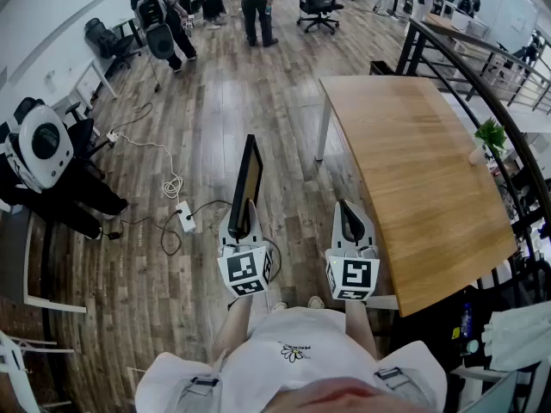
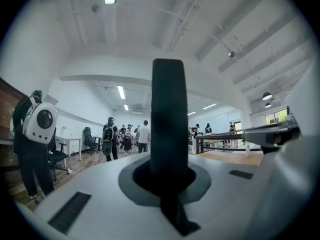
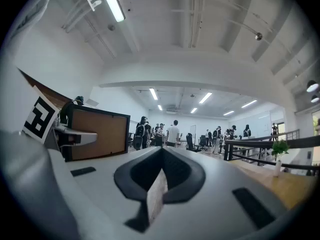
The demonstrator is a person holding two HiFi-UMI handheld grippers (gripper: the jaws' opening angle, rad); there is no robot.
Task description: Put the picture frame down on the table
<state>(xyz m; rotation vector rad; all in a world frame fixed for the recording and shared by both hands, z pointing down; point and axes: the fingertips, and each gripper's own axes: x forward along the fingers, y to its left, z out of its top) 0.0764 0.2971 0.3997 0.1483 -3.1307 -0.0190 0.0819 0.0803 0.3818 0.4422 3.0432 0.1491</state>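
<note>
The picture frame (image 1: 249, 181), black-rimmed with a brown back, stands upright and edge-on in the air over the floor. My left gripper (image 1: 244, 224) is shut on its lower edge. In the left gripper view the frame's black edge (image 2: 169, 124) rises straight up from between the jaws. Beside it, my right gripper (image 1: 348, 220) is shut with nothing in it, near the wooden table's (image 1: 413, 170) left edge. The right gripper view shows the frame's brown back (image 3: 98, 134) to the left, and its own jaws (image 3: 159, 173) pressed together.
A small green plant in a white pot (image 1: 488, 138) stands at the table's far right edge, by a black railing (image 1: 482, 84). Cables and a power strip (image 1: 185, 217) lie on the wooden floor to the left. Several people and office chairs (image 1: 315, 3) are farther back.
</note>
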